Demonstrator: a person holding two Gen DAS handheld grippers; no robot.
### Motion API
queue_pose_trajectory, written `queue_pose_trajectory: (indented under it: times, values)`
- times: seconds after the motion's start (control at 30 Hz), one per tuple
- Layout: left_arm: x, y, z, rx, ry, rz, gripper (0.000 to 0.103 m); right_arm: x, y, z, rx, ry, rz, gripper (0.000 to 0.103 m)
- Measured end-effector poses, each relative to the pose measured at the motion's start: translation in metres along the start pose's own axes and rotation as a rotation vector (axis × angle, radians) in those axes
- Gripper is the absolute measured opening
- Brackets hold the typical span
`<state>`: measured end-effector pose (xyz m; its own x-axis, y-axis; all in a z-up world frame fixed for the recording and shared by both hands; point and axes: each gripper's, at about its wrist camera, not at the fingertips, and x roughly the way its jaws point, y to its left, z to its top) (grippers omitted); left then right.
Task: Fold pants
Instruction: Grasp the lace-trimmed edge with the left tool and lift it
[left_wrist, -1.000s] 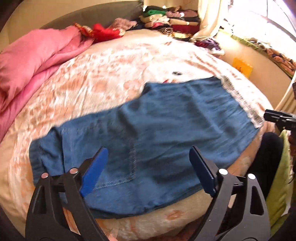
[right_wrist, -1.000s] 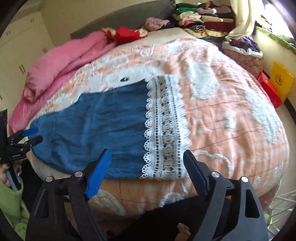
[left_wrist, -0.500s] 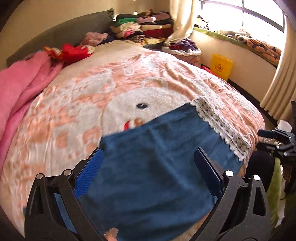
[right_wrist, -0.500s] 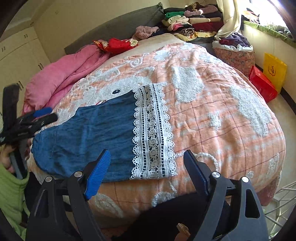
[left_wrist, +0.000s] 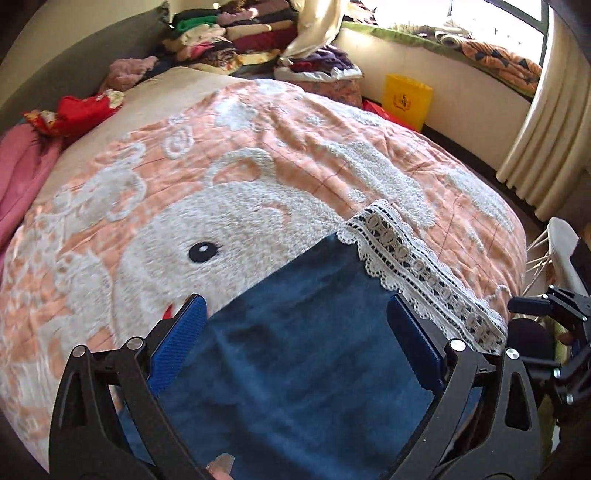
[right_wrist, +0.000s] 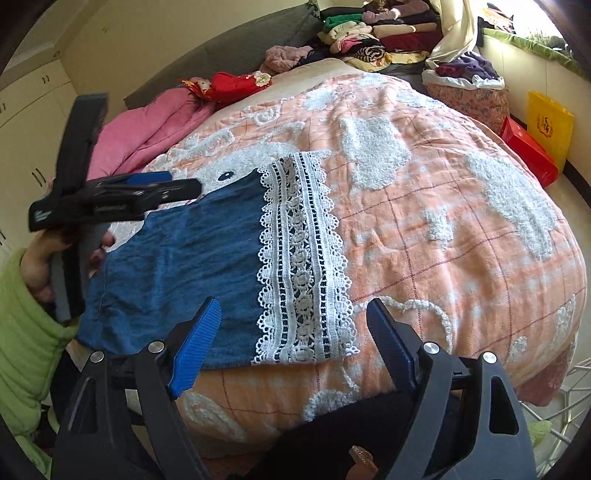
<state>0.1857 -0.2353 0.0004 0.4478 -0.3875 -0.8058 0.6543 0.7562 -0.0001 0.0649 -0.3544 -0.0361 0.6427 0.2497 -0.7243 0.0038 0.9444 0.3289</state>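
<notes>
Pants (right_wrist: 177, 266), no readable label

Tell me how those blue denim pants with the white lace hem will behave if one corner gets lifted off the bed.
The blue denim pants with the white lace hem will probably flop: they lie flat and follow the curve of the orange and white quilt. They look thin, so likely light. The openwork hem might snag on a hand-held gripper's ribbed pad.
</notes>
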Motion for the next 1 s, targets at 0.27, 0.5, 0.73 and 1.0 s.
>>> queue_pose_trajectory:
  times: [0.27, 0.5, 0.73, 1.0]
  values:
    - [0.032, -0.004, 0.021, 0.024, 0.038, -0.029, 0.092, 0.006, -0.003, 0.002, 0.016, -0.006, 0.000, 0.080]
    - [0.059, -0.006, 0.031, 0.017, 0.073, -0.073, 0.076, 0.015, -0.007, 0.006, 0.042, 0.008, 0.011, 0.080]
    - [0.080, -0.006, 0.029, -0.002, 0.109, -0.150, 0.060, 0.033, -0.008, 0.009, 0.058, 0.062, 0.013, 0.080]
    - [0.081, -0.011, 0.029, 0.011, 0.116, -0.202, 0.037, 0.045, -0.012, 0.009, 0.078, 0.095, 0.062, 0.057]
